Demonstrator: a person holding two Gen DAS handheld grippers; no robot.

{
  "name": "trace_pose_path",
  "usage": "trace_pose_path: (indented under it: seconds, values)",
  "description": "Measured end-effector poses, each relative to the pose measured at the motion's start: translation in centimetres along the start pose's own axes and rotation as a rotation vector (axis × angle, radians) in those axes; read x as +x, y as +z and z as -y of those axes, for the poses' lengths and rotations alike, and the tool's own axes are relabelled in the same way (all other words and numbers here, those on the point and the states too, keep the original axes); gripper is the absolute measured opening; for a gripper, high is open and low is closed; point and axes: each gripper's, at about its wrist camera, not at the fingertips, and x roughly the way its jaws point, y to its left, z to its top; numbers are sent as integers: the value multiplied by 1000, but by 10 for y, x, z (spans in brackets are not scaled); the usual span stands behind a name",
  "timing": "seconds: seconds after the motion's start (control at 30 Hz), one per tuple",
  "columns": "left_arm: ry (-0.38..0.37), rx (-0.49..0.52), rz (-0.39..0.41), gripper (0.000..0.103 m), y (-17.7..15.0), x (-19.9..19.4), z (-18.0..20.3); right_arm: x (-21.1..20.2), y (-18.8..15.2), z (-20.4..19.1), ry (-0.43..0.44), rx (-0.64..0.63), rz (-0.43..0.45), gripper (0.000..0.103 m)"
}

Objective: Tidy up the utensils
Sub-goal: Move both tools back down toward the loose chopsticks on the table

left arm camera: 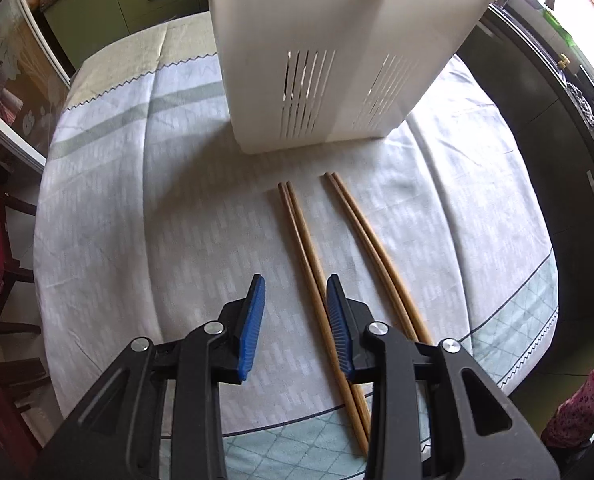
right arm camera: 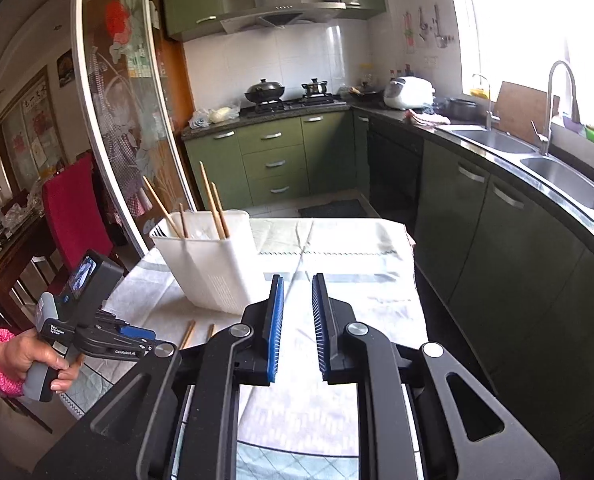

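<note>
Two pairs of wooden chopsticks lie on the tablecloth in the left wrist view, a left pair and a right pair. A white slotted utensil holder stands behind them. My left gripper is open just above the cloth, its jaws either side of the near part of the left pair. In the right wrist view the holder has several chopsticks standing in it. My right gripper is open and empty, raised above the table. The left gripper shows at lower left.
The table has a pale patterned cloth. A red chair stands to the left, beside a glass sliding door. Green kitchen cabinets, a stove and a counter with a sink run behind and to the right.
</note>
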Motion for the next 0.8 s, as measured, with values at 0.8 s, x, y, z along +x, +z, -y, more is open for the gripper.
trace_pose_path:
  seconds: [0.8]
  values:
    - [51, -13, -85, 27, 2, 34, 14, 61, -49, -9, 90, 31, -187, 18]
